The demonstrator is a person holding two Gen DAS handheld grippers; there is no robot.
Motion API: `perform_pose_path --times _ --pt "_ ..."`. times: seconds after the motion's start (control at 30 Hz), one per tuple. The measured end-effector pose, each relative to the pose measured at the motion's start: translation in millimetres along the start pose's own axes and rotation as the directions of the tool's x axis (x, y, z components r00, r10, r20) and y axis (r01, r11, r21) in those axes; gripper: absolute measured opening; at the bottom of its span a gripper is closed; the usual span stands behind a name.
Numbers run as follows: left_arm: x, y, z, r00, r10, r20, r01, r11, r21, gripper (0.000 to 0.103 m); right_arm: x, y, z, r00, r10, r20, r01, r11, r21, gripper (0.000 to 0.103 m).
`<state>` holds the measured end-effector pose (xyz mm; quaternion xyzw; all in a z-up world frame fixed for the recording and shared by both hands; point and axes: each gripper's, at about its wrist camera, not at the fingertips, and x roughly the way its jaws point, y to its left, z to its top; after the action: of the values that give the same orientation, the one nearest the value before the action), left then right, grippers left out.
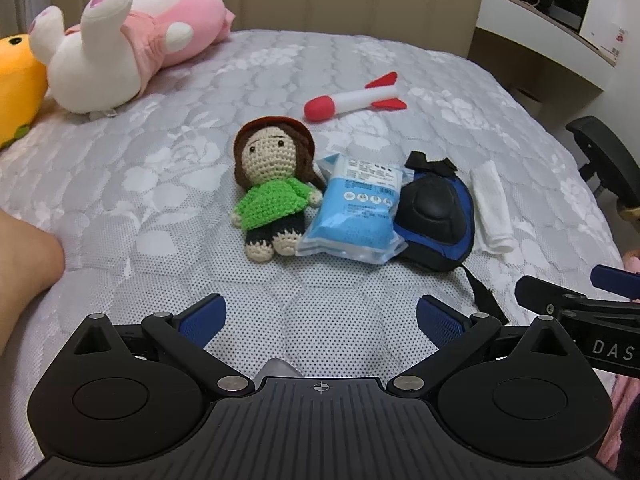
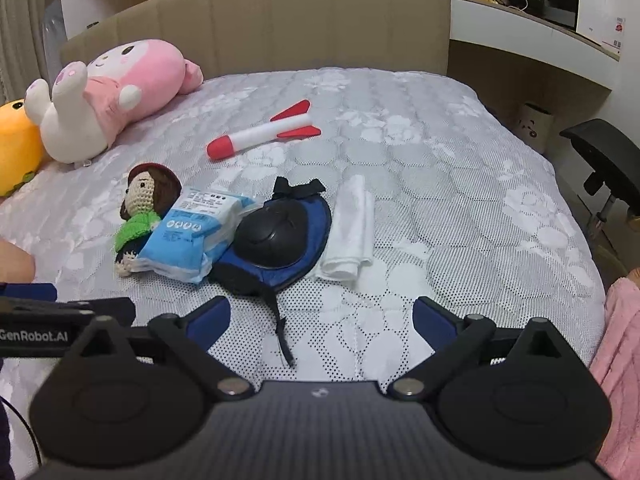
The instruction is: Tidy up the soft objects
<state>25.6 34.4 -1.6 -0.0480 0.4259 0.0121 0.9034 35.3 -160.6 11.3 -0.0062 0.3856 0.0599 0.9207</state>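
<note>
Soft crocheted doll in green (image 1: 276,196) lies at 12 o'clock, touching the blue packet (image 1: 354,216); both hand-held grippers (image 1: 320,320) (image 2: 322,320) are spread wide, holding nothing.

Bare mattress (image 1: 320,312) ahead; knee pad strap (image 2: 280,320) intrudes.

The right claw (image 2: 322,320) hangs wide open over the near edge of the bed (image 2: 460,184), empty. Just beyond lie, left to right and touching, a crochet doll (image 2: 140,208), a blue packet (image 2: 188,236), a blue-and-black pad (image 2: 276,240) and a folded white cloth (image 2: 352,232). A foam rocket (image 2: 260,132) lies farther back.
</note>
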Motion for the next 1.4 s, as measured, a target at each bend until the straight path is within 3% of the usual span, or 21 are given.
perform_pose_path --times 1.2,1.4 --pt "3.8 -2.2 -2.9 0.999 0.01 -0.035 -0.009 1.0 0.011 0.103 3.8 -4.4 -0.8 0.999 0.034 -0.031 -0.034 0.999 -0.004 0.1" --pt "-1.3 -1.9 -2.6 1.0 0.015 0.021 -0.016 0.999 0.032 0.103 3.4 -5.6 -0.4 0.999 0.037 -0.027 -0.037 0.999 0.003 0.1"
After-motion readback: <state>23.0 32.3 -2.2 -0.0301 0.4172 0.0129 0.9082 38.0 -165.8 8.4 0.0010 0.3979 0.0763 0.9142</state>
